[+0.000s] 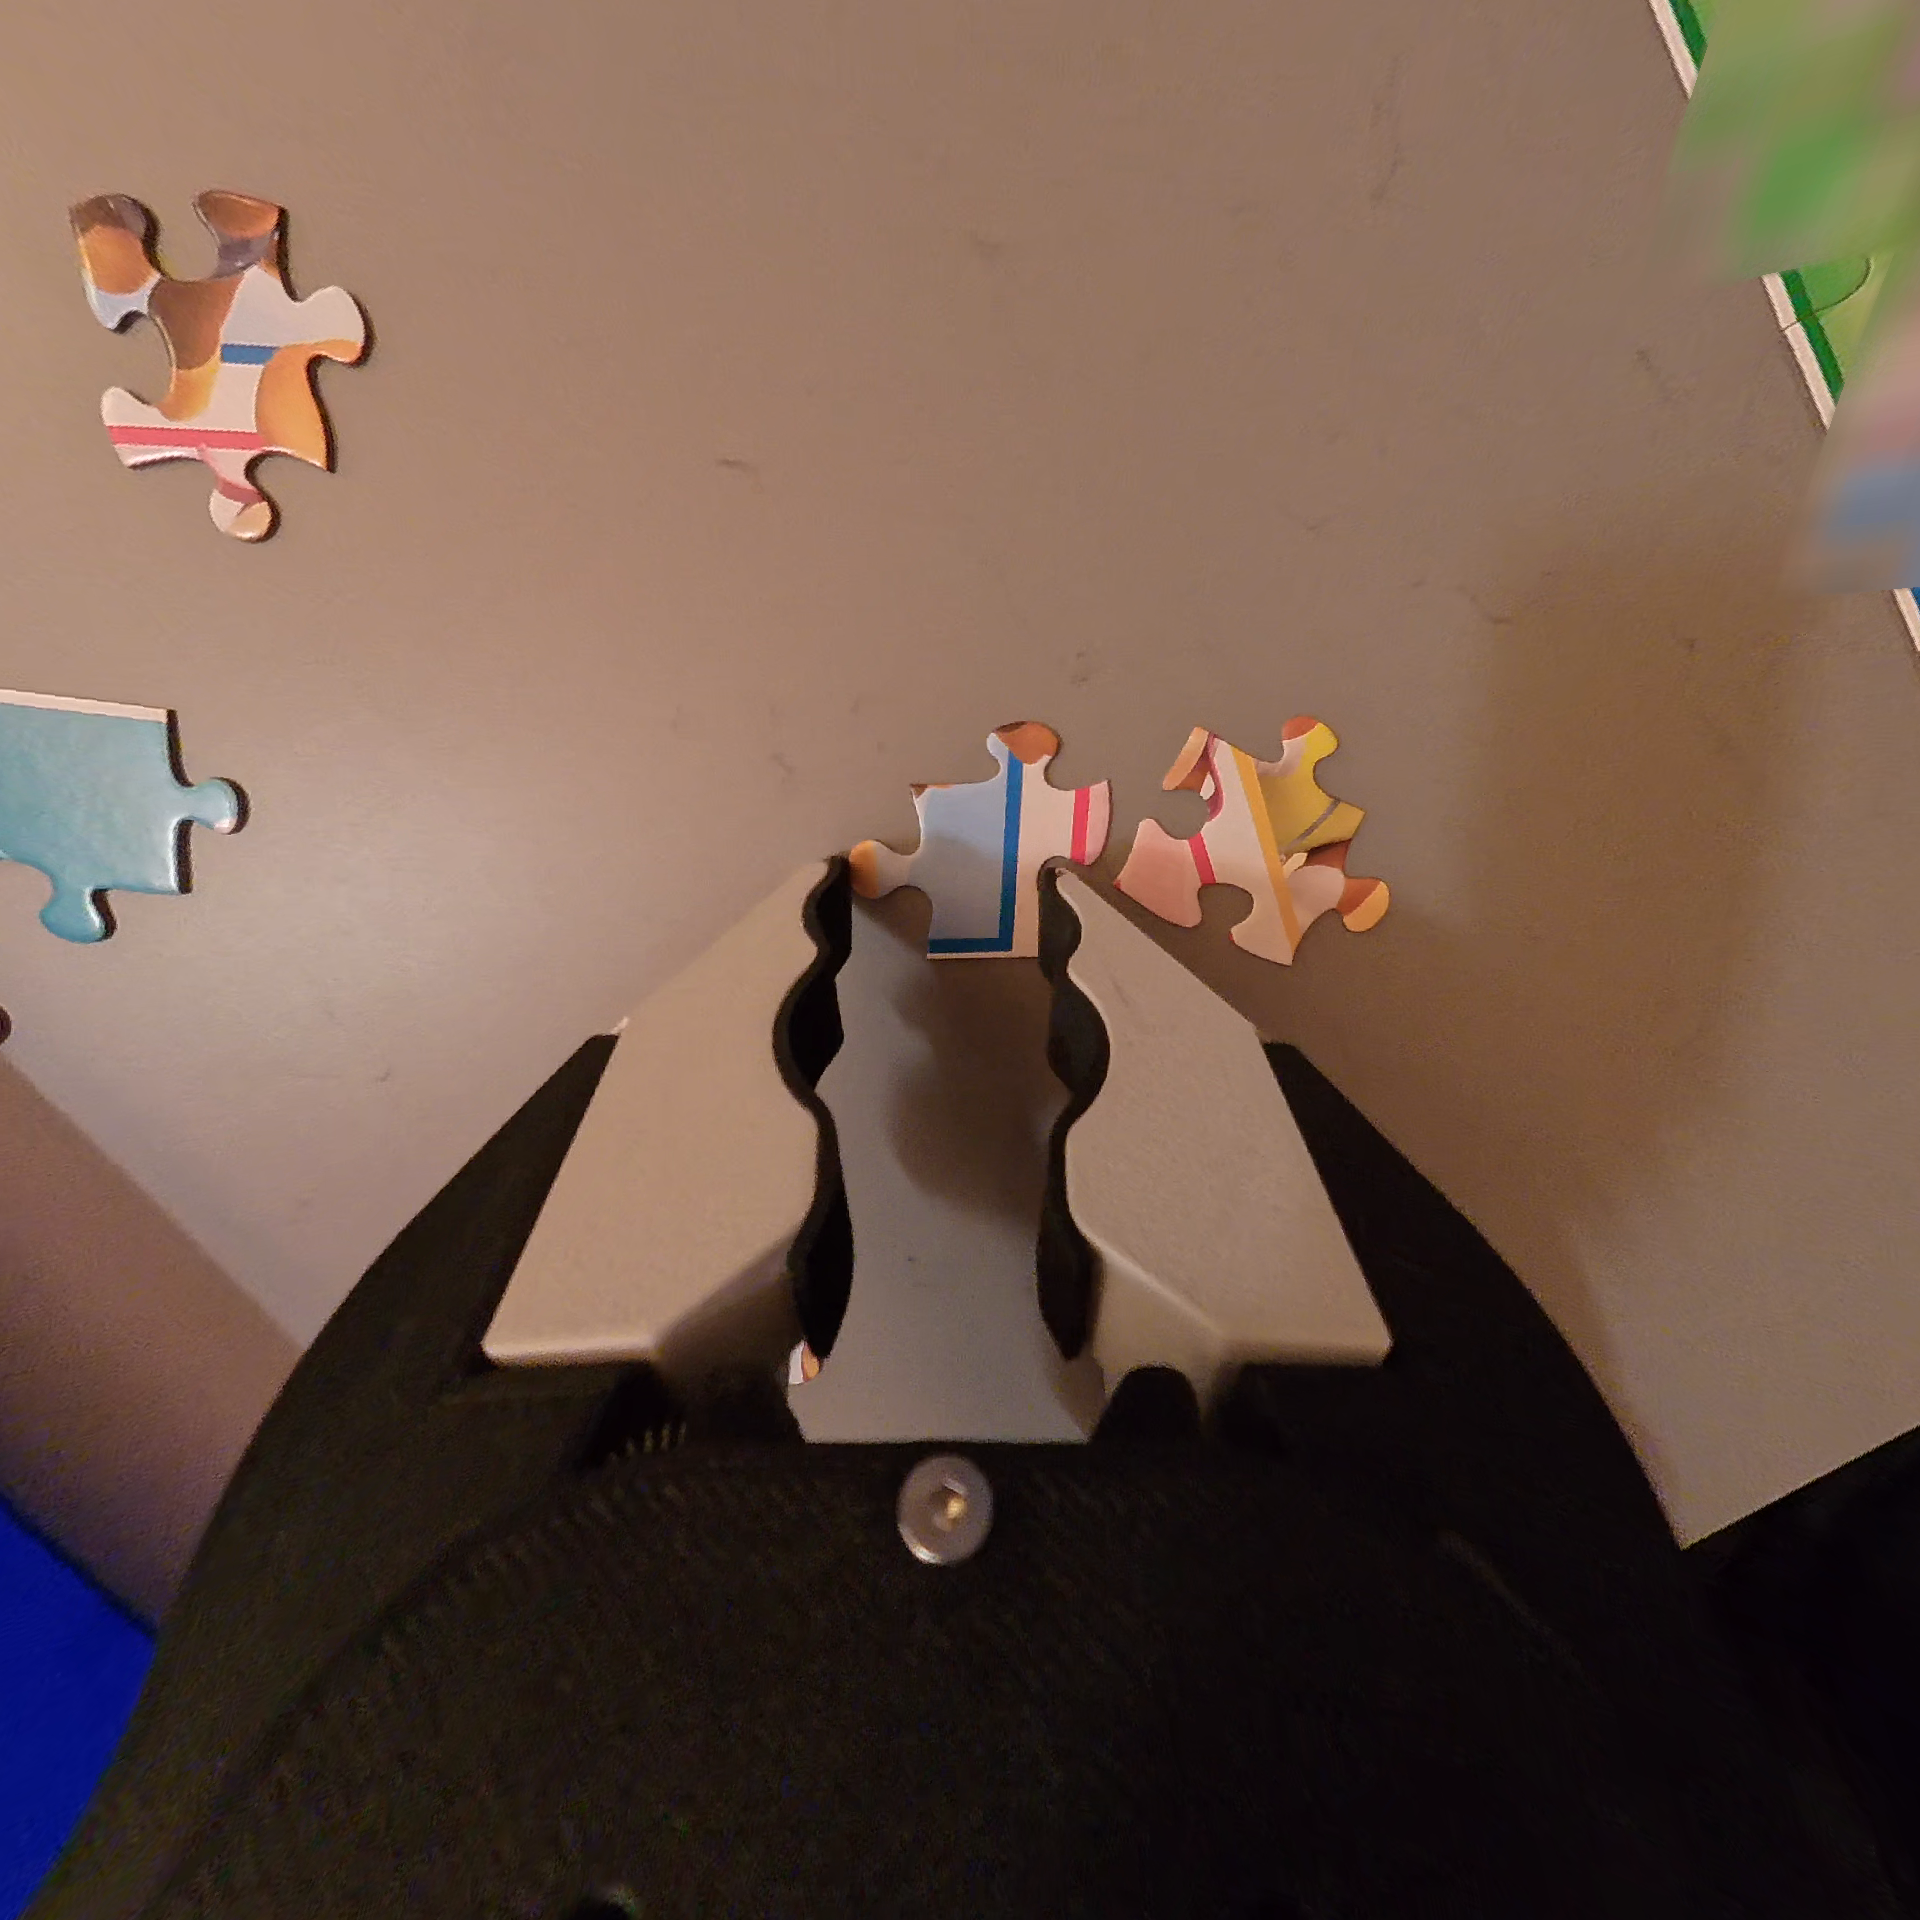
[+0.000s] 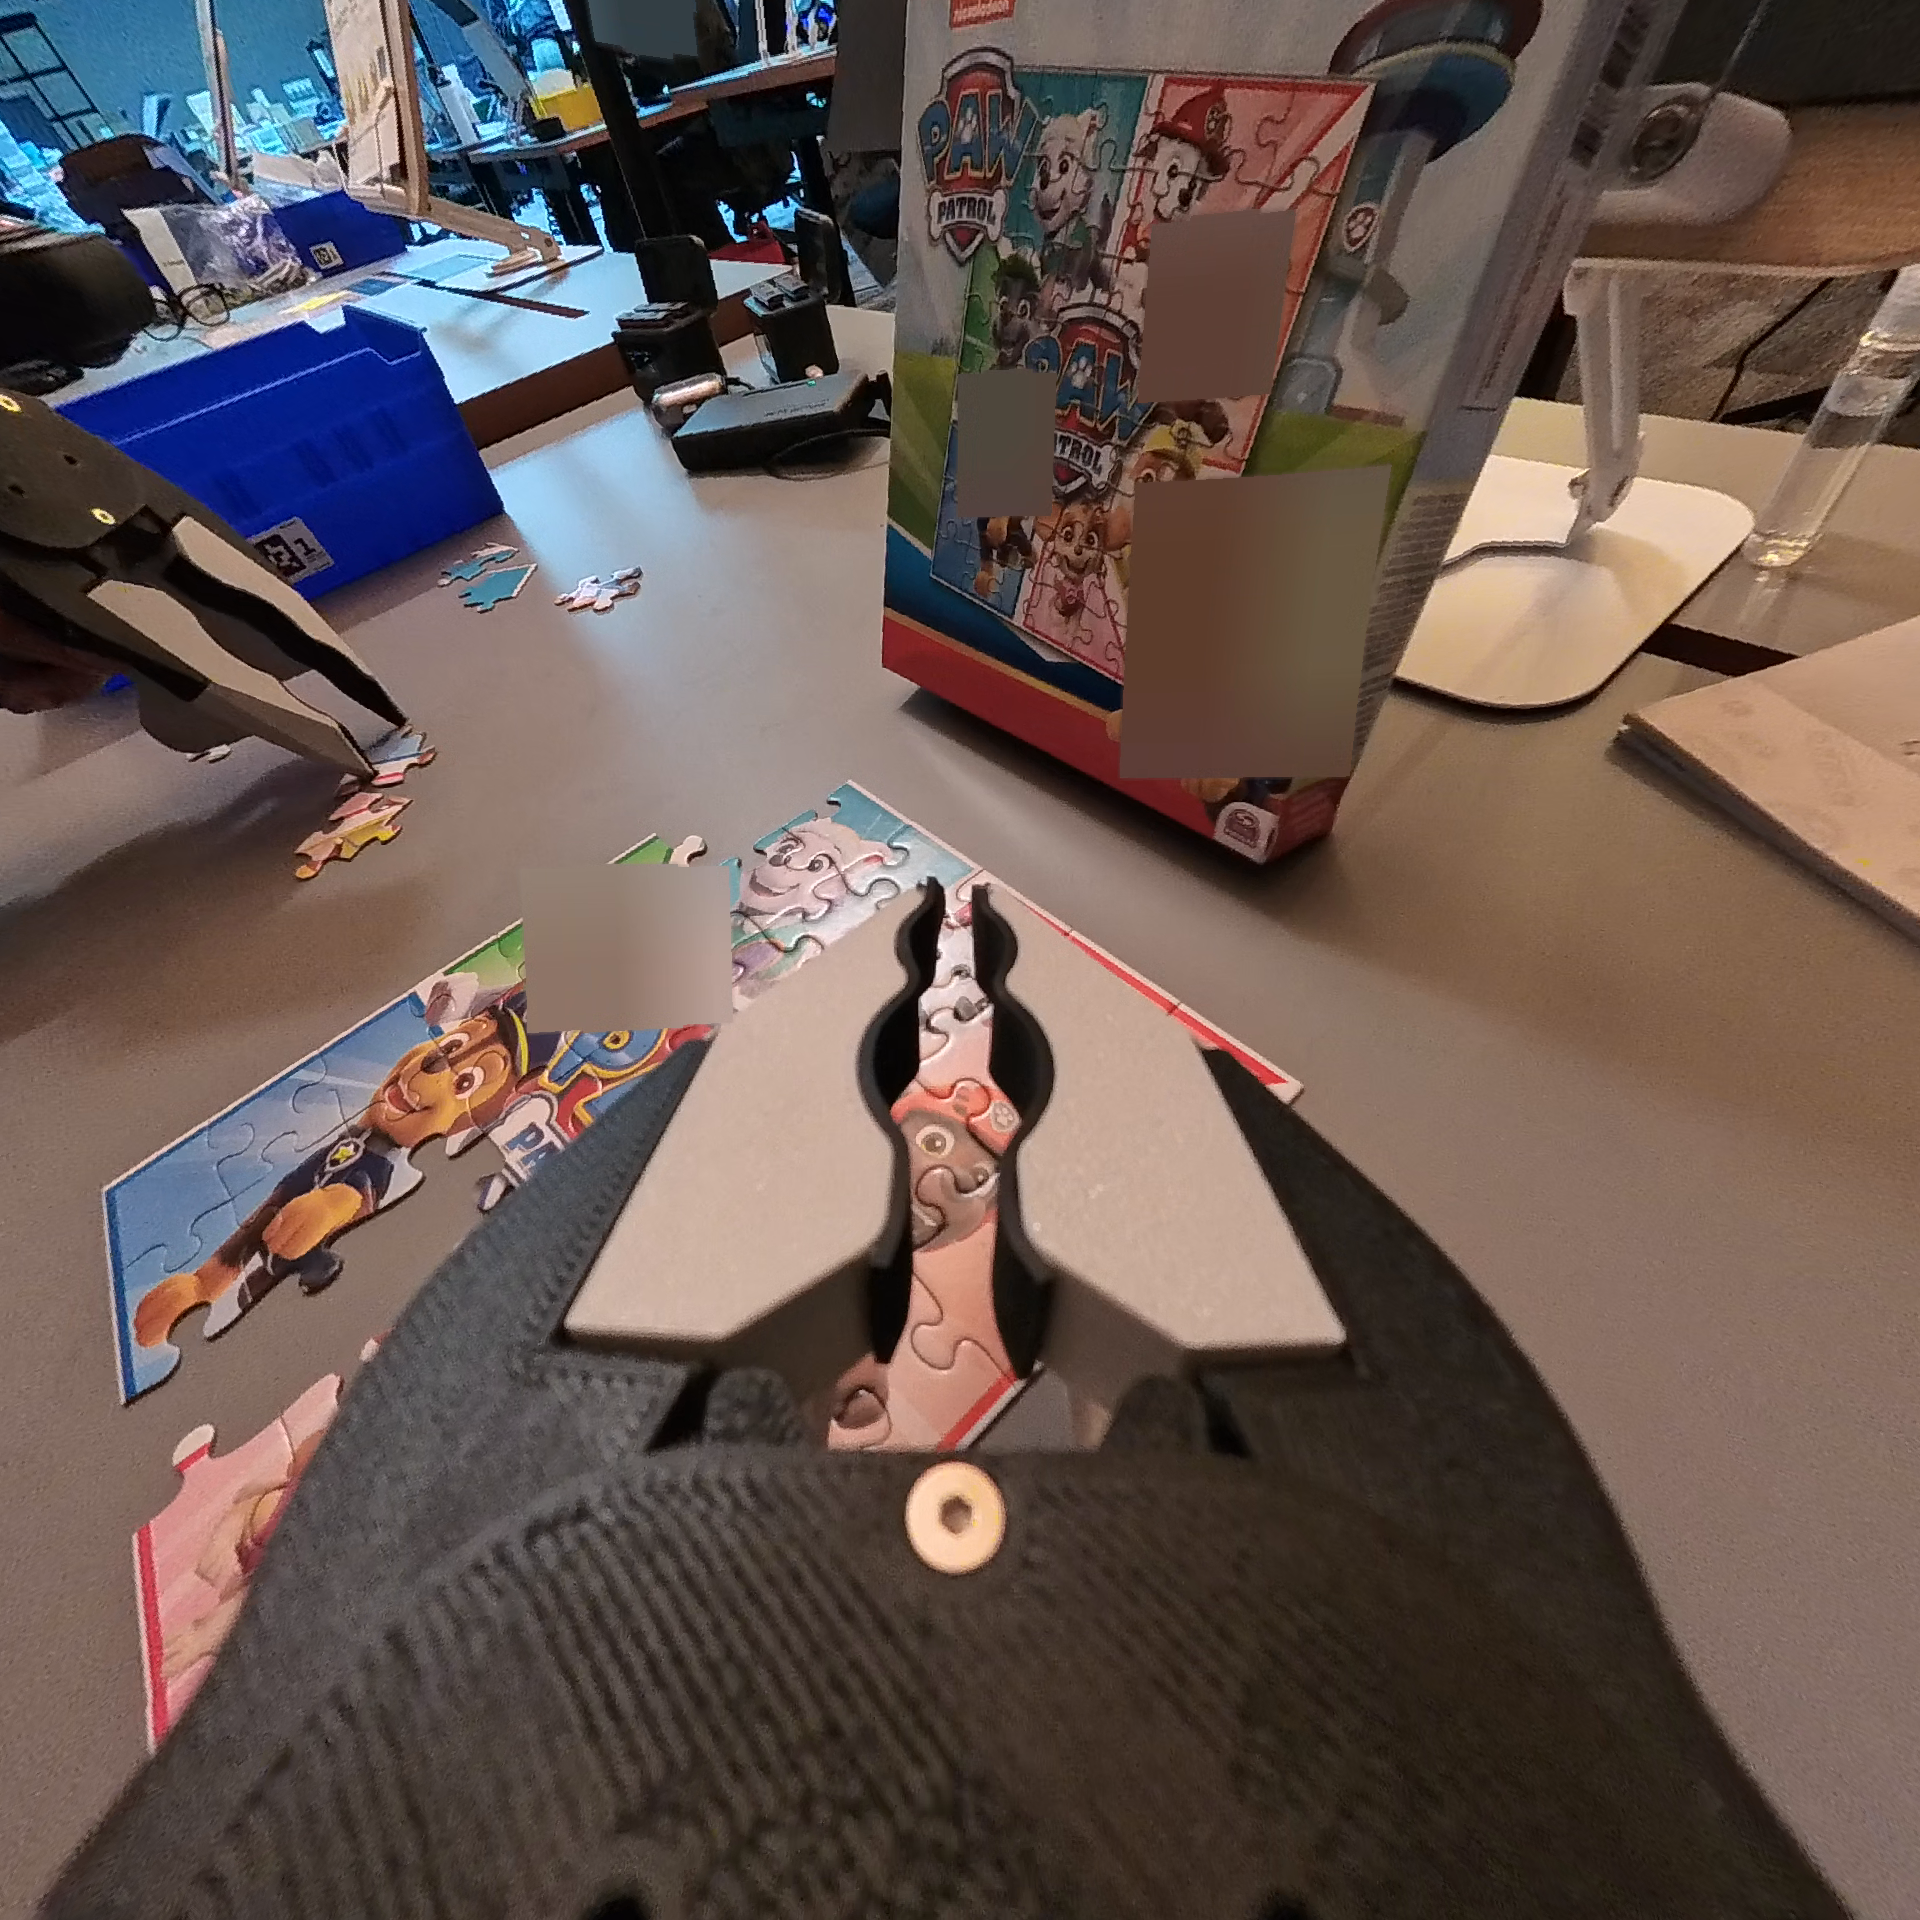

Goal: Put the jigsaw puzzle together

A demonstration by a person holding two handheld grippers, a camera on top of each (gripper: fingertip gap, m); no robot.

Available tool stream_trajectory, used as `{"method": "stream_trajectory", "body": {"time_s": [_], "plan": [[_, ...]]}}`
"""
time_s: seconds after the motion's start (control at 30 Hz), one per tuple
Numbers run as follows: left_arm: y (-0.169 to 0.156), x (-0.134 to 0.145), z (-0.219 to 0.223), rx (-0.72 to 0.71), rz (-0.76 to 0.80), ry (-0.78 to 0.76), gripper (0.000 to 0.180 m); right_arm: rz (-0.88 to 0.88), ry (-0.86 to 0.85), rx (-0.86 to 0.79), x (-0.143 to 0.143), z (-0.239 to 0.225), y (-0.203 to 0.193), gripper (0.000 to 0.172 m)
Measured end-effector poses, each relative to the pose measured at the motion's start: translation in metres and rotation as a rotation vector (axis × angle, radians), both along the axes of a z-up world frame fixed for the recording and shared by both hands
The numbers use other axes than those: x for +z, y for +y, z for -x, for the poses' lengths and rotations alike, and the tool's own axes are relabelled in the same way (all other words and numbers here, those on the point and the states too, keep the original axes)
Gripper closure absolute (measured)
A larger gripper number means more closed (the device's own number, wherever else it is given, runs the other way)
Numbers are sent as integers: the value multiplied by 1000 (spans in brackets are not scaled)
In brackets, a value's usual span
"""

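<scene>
Fingers of the left gripper stand apart around a blue-striped puzzle piece at the centre of the left wrist view. Both tips touch its edges, the left tip at its orange tab and the right tip at its right notch, but whether they press on it cannot be told. In the right wrist view the same tips come down on that piece at the left edge of the frame. Just right of it in the left wrist view lies a pink-and-yellow piece, apart from it. Farther off, a teal piece sits at the left edge and an orange-and-white piece in the upper left, all on the grey table. The right gripper hangs with its jaws nearly closed, a thin slit between the tips and nothing in them, above the part-built puzzle that fills the lower left and centre of its frame. Beyond the puzzle, a puzzle box stands upright in the upper centre, a blue bin at the upper left.
</scene>
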State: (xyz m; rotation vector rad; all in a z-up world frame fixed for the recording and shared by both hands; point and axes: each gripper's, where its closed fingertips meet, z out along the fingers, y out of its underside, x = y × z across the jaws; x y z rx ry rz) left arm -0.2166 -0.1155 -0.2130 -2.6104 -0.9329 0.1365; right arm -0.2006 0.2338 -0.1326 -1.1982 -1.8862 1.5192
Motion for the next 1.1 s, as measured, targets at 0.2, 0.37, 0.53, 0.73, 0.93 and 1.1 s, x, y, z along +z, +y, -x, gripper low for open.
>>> {"method": "stream_trajectory", "body": {"time_s": [0.2, 0.37, 0.53, 0.73, 0.93, 1.1], "plan": [[1, 0, -5, -29, -8, -12, 146, 0, -1, 1, -1, 0, 0, 167], [3, 3, -6, -38, -23, -14, 146, -1, 0, 1, 0, 0, 0, 167], [5, 10, -5, -44, -40, 13, 146, -1, 1, 4, 0, 0, -1, 167], [16, 19, -5, -85, -69, 55, 159, -4, 3, 7, 1, -1, -2, 167], [15, 23, -4, -78, -73, 70, 158, -4, 9, 6, 3, -1, -2, 167], [4, 19, 0, -19, -49, 54, 144, -7, 8, 10, 2, -1, -4, 167]]}}
